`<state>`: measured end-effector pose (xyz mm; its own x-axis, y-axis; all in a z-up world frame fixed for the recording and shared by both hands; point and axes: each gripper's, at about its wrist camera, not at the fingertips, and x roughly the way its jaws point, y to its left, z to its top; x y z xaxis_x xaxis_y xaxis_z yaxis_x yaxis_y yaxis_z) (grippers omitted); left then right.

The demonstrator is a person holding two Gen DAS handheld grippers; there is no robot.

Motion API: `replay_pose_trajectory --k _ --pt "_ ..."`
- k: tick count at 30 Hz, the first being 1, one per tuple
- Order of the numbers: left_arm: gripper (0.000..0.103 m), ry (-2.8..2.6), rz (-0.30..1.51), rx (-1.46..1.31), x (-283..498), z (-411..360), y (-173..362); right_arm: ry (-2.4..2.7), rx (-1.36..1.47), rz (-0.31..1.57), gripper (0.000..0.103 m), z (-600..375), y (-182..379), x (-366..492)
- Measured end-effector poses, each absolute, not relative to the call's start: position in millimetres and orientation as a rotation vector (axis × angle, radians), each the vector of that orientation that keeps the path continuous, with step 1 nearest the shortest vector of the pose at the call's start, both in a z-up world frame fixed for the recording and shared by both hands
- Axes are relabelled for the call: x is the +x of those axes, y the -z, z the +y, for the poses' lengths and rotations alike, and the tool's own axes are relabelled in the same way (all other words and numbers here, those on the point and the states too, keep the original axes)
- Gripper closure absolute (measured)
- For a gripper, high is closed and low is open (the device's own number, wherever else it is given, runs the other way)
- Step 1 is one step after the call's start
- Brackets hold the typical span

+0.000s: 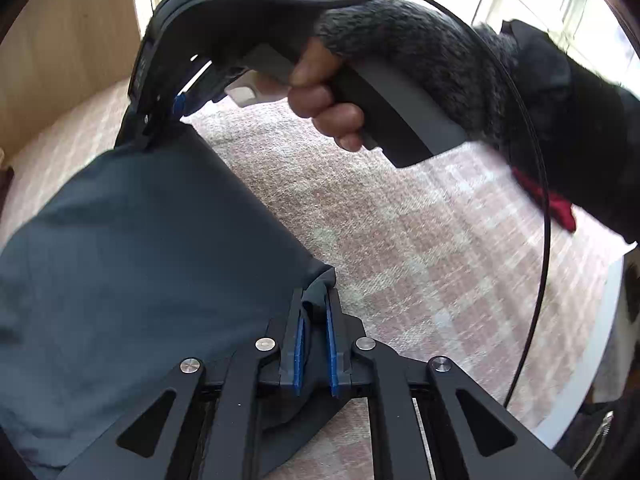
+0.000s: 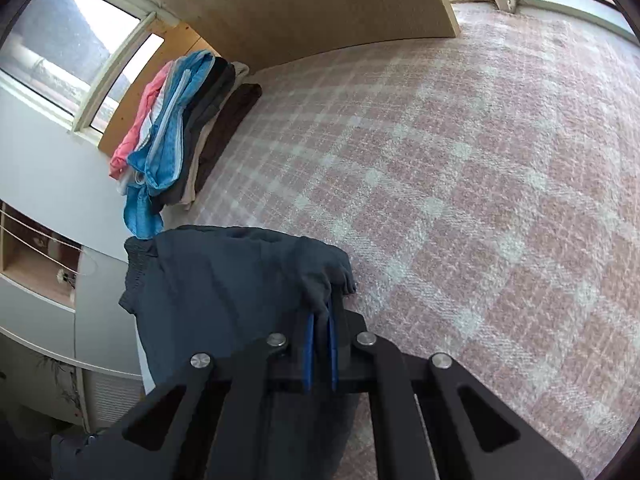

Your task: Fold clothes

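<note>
A dark blue-grey garment [image 1: 152,248] is stretched between both grippers above a pink plaid bed cover [image 1: 420,260]. My left gripper [image 1: 316,300] is shut on one corner of the cloth, which bunches between its blue pads. Across from it in the left wrist view, a hand holds the right gripper [image 1: 160,120], whose tip meets the far corner of the garment. In the right wrist view my right gripper [image 2: 322,312] is shut on a fold of the same garment [image 2: 224,288], which hangs to the left past an elastic waistband edge.
A stack of folded clothes [image 2: 188,128], pink, blue, black and brown, lies at the bed's left edge by a wooden headboard [image 2: 304,8]. Windows run behind. A black cable [image 1: 536,240] loops by the sleeve [image 1: 572,128]. The plaid bed cover [image 2: 460,180] stretches to the right.
</note>
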<state>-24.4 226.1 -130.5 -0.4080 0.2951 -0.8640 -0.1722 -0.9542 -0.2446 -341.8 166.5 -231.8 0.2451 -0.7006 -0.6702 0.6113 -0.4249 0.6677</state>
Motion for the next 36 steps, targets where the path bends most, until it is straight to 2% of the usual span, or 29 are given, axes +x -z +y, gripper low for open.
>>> replay_pose_trajectory --k 6,7,11,15,21,23,24,25,28,32,33,36 --pt "0.098 -2.376 -0.578 -1.39 -17.4 176.8 110.2 1.424 1.435 -0.267 0.098 174.8 213.3 -345.9" --pt "0.098 -2.376 -0.586 -1.368 -15.6 175.5 105.0 1.42 1.428 -0.296 0.098 177.8 206.7 -345.6" --pt "0.098 -2.375 -0.577 -1.292 -10.1 178.4 84.8 1.419 1.397 -0.397 0.098 197.8 179.2 -343.8" --pt "0.098 -2.318 -0.559 -1.24 -9.1 192.6 71.3 1.465 1.386 -0.412 0.1 231.8 156.1 -341.0" --pt "0.098 -2.23 -0.48 -1.164 -9.8 219.5 45.7 1.608 1.426 -0.476 0.101 292.4 139.6 -345.6" --pt "0.098 -2.227 -0.4 -1.125 -7.3 227.6 34.5 1.625 1.427 -0.494 0.101 303.6 135.9 -346.4" --pt "0.098 -2.233 -0.358 -1.113 -4.9 225.9 31.9 1.632 1.438 -0.49 0.101 304.3 136.6 -345.4" --pt "0.103 -2.239 -0.315 -1.102 -2.3 223.4 29.7 1.631 1.451 -0.469 0.101 301.8 138.8 -343.5" --pt "0.103 -2.229 -0.307 -1.138 0.2 212.7 37.7 1.648 1.487 -0.352 0.1 287.0 156.2 -334.8" --pt "0.084 -2.168 -0.424 -1.289 15.1 208.7 55.7 1.686 1.544 -0.284 0.098 282.0 187.4 -334.4" --pt "0.081 -2.182 -0.448 -1.315 25.5 197.1 54.4 1.692 1.551 -0.27 0.098 283.1 193.0 -335.3" --pt "0.062 -2.311 -0.549 -1.324 59.1 130.2 46.8 1.717 1.567 -0.234 0.097 289.1 205.0 -336.9"
